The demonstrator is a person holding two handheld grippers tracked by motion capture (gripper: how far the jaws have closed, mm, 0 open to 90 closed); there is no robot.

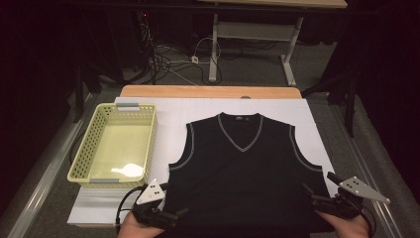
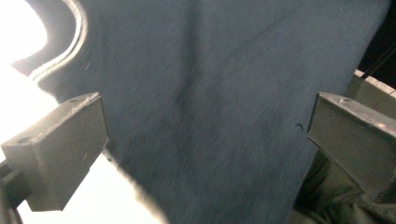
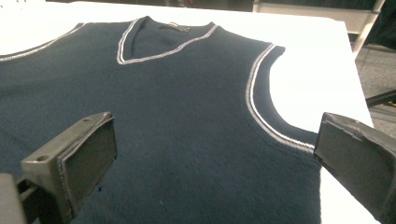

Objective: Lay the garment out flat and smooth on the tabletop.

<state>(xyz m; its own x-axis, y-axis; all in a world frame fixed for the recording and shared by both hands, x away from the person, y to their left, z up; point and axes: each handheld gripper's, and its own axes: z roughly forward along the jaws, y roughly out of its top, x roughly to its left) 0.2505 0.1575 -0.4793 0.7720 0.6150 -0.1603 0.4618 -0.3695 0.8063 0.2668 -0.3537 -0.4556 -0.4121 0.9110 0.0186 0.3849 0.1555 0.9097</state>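
A dark navy sleeveless vest (image 1: 242, 163) with pale trim at its V-neck and armholes lies flat on the white table cover (image 1: 173, 114), neck toward the far edge. My left gripper (image 1: 177, 199) sits at the vest's near left hem corner, its jaws wide apart. In the left gripper view the vest fabric (image 2: 201, 93) lies between and beyond the spread jaws of that gripper (image 2: 205, 123), with no pad pressing on it. My right gripper (image 1: 317, 182) is at the near right hem corner, also open. In the right gripper view its jaws (image 3: 217, 140) straddle the vest (image 3: 163, 107) near the armhole.
A pale yellow plastic basket (image 1: 148, 144) stands at the table's left with nothing in it. The wooden table edge (image 1: 208, 91) runs along the far side. Beyond it lie cables (image 1: 163, 57) on the floor and another table's white legs (image 1: 214, 49).
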